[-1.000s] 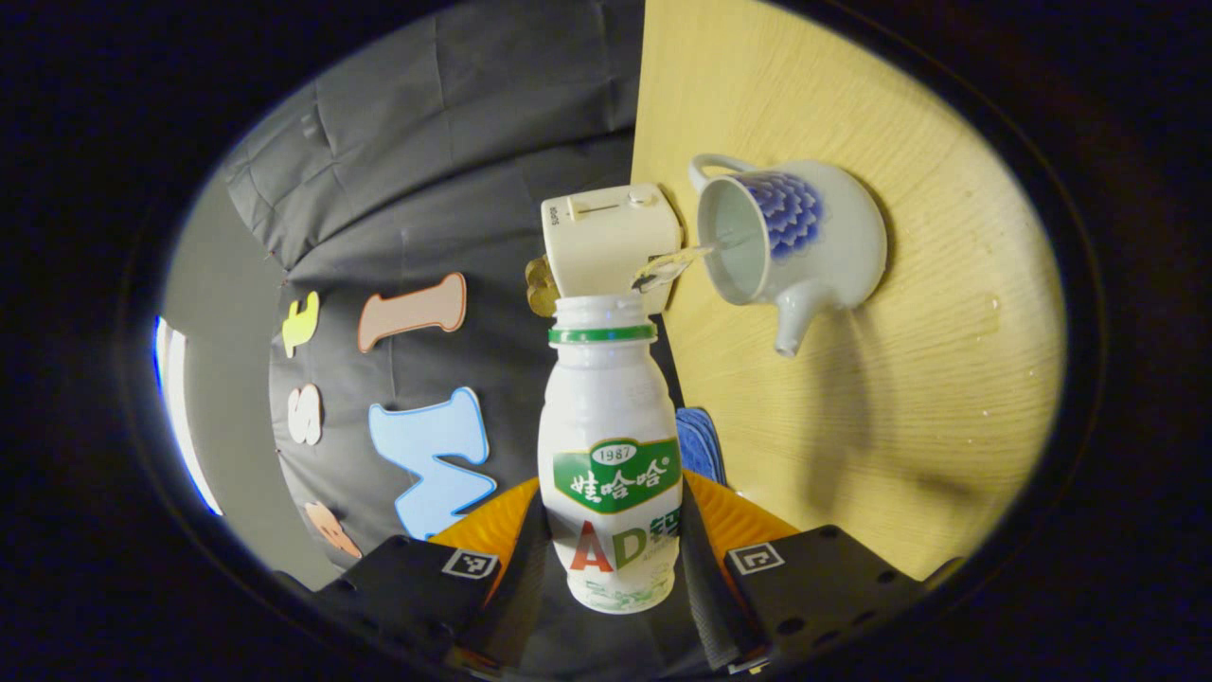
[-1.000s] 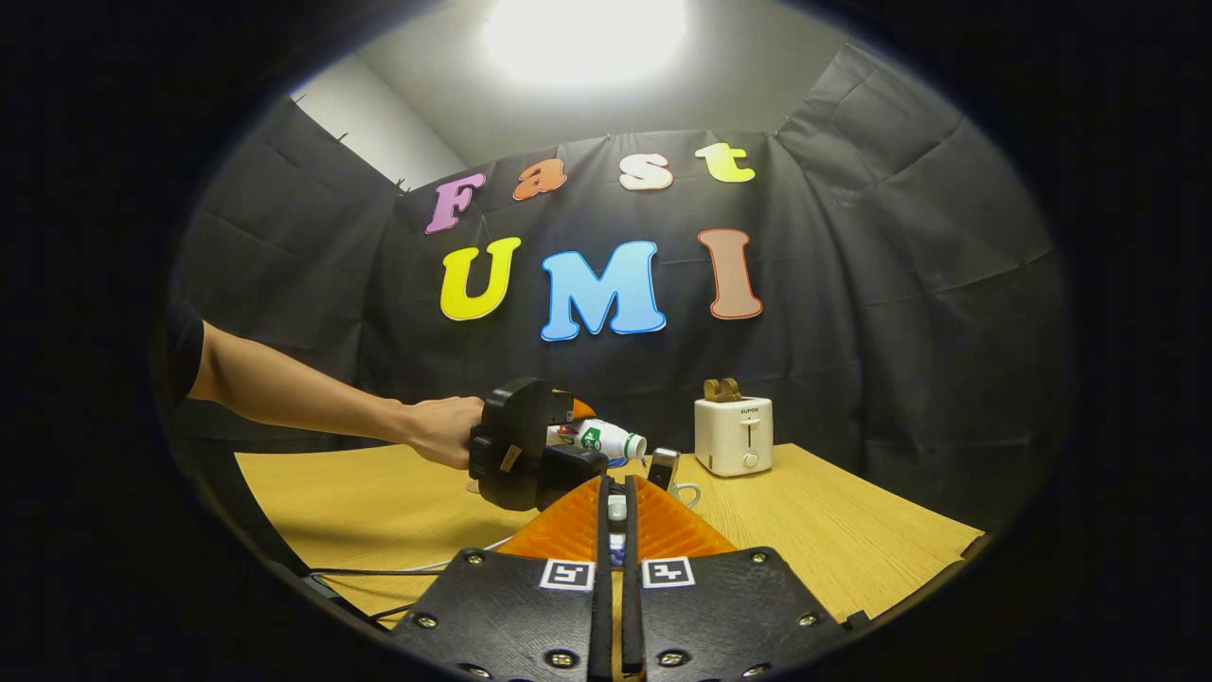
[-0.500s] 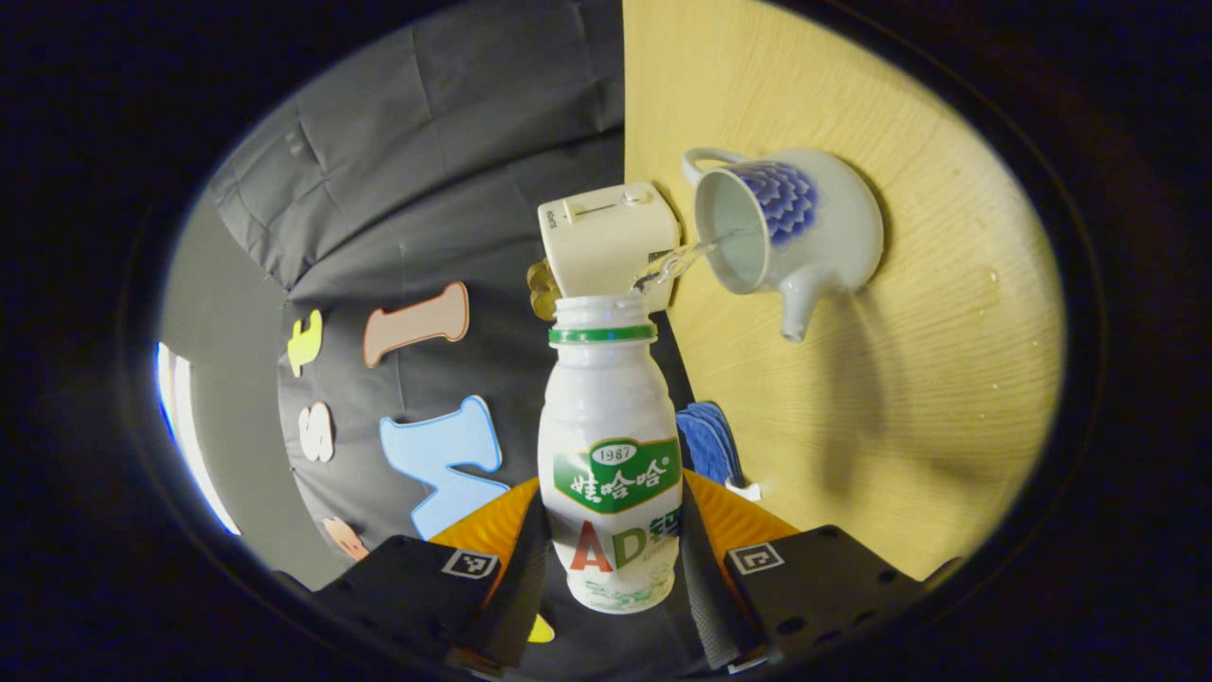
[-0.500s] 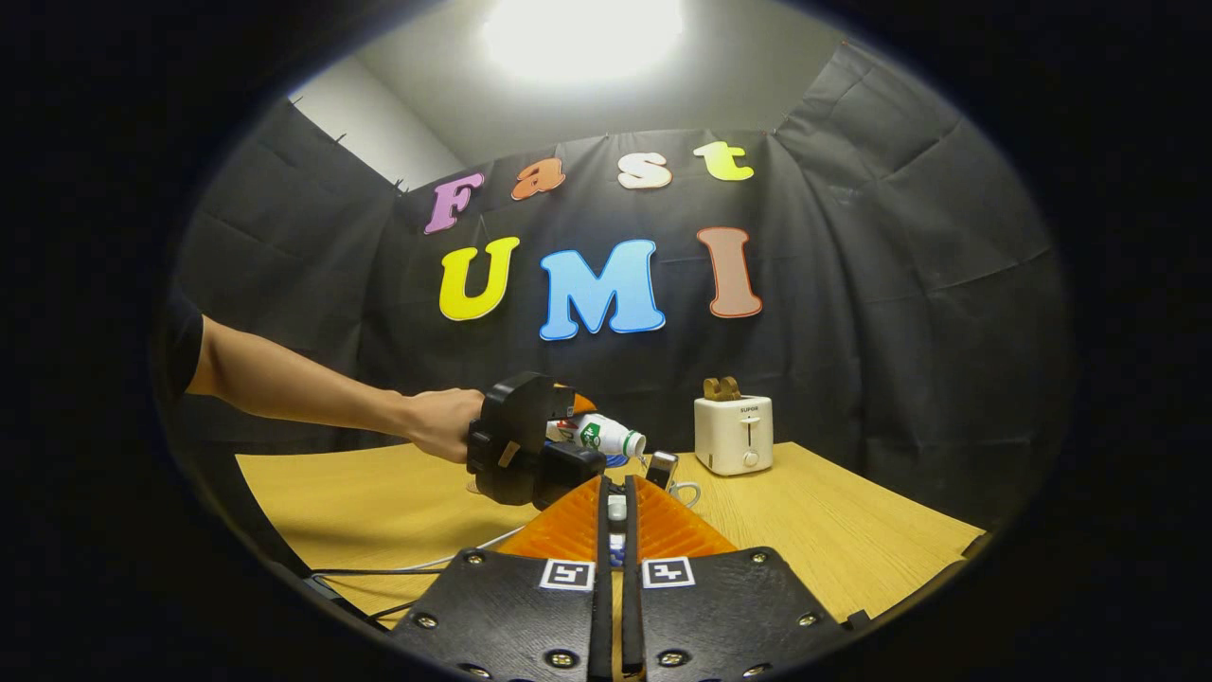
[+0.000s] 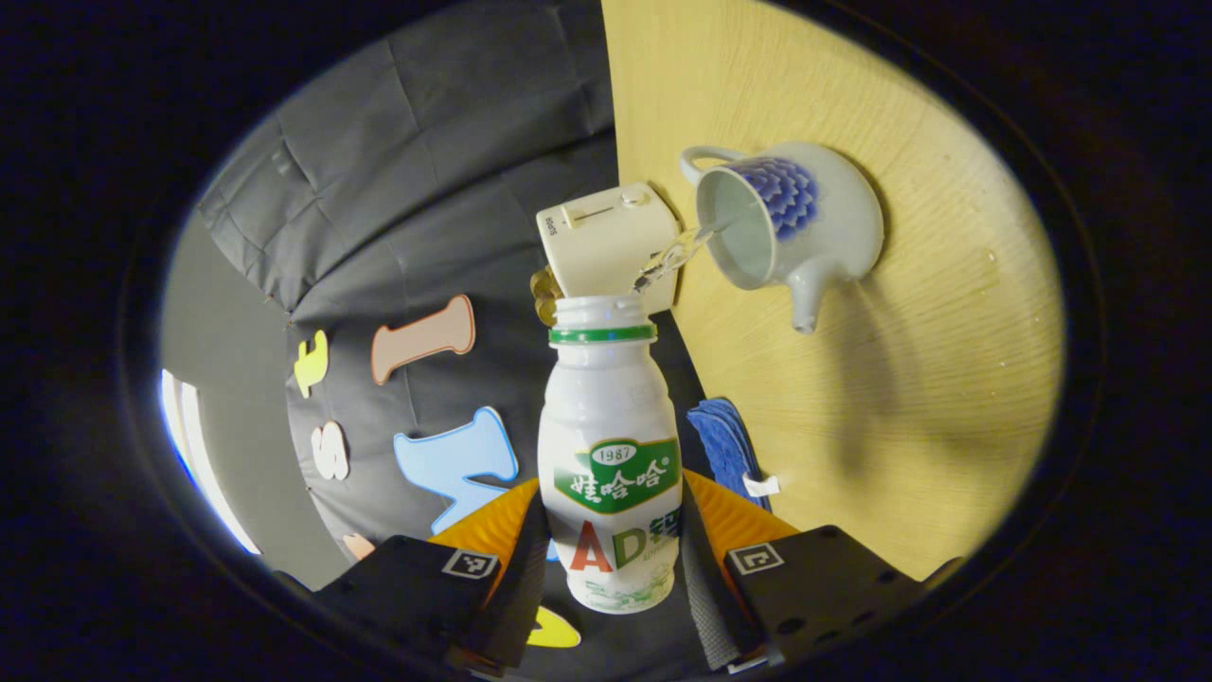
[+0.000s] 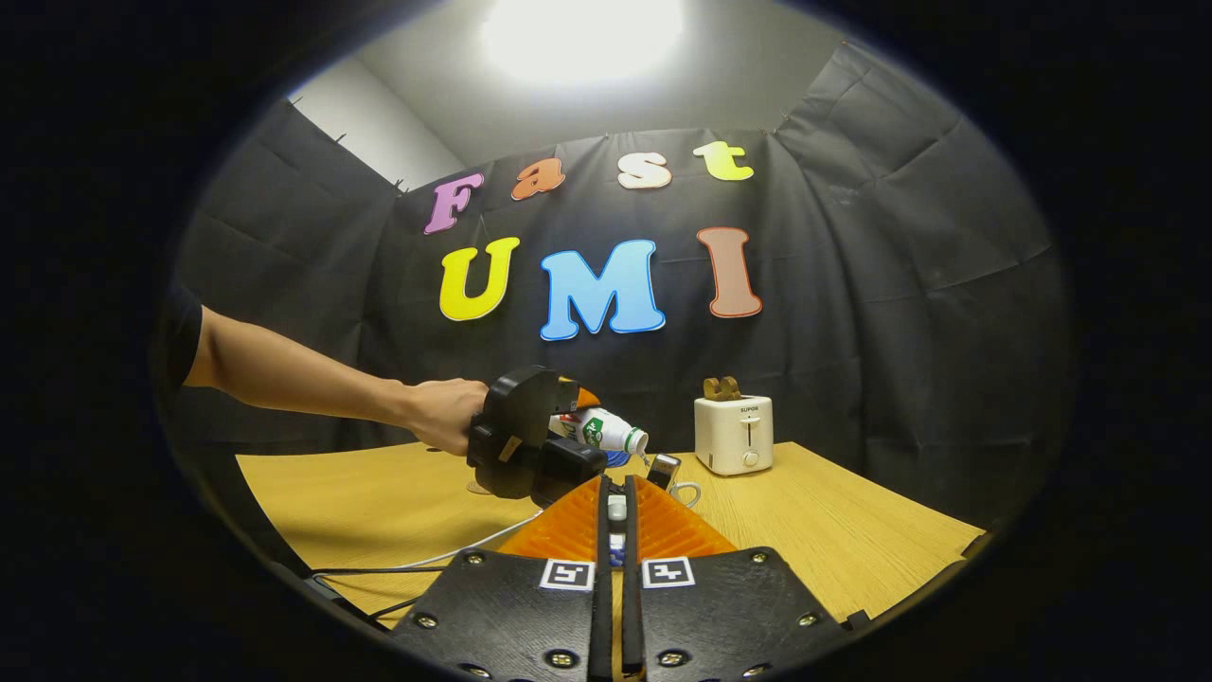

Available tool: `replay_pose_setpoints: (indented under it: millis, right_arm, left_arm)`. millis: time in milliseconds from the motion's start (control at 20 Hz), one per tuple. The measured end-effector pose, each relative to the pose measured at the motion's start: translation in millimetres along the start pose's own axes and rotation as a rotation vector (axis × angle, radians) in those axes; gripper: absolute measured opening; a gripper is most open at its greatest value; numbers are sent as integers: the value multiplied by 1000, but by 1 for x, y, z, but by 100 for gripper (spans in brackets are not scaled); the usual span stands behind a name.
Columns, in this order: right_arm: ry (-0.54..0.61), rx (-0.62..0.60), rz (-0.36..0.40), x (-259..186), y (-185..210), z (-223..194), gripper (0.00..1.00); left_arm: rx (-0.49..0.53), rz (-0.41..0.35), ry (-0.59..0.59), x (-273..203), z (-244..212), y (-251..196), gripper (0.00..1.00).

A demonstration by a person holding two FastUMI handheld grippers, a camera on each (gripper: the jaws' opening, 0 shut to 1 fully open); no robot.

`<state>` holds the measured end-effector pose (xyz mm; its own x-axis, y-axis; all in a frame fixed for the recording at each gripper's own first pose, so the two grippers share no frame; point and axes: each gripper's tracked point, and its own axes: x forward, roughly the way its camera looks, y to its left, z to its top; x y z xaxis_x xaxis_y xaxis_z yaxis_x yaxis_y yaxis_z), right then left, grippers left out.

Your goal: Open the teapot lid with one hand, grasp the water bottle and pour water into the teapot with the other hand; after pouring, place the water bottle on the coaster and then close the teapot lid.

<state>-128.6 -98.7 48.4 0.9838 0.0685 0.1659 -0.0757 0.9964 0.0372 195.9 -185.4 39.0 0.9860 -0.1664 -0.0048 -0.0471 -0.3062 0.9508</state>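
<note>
1. Water streams from the tipped white plastic water bottle with the green neck ring (image 5: 611, 445) into the open white-and-blue ceramic teapot (image 5: 791, 223) on the yellow wooden table (image 5: 909, 379).
2. Left gripper (image 5: 611, 554) fingers clamp the bottle's body.
3. Right gripper (image 6: 615, 516) fingers pinch a small white lid piece (image 6: 616, 508) between them.
4. Cream toaster (image 5: 606, 237) sits just beyond the teapot, blue cloth (image 5: 724, 445) nearer.

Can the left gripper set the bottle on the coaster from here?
Probably not yet: the left gripper holds the bottle tilted, water running into the teapot. I can't clearly pick out a coaster.

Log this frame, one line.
phase: pouring | left gripper: shut on water bottle | stream entering teapot | right gripper: holding lid
</note>
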Motion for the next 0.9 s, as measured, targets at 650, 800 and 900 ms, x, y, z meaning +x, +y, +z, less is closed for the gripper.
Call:
replay_pose_setpoints:
  millis: [650,800,900]
  right_arm:
    - [-6,-1,4,-2,2,2,4]
    - [-3,2,4,-2,1,2,4]
    - [-2,3,3,-2,1,1,4]
  left_arm:
    - [89,32,-4,1,0,6,73]
    - [110,32,-5,0,1,7,74]
    - [132,39,-7,1,0,7,73]
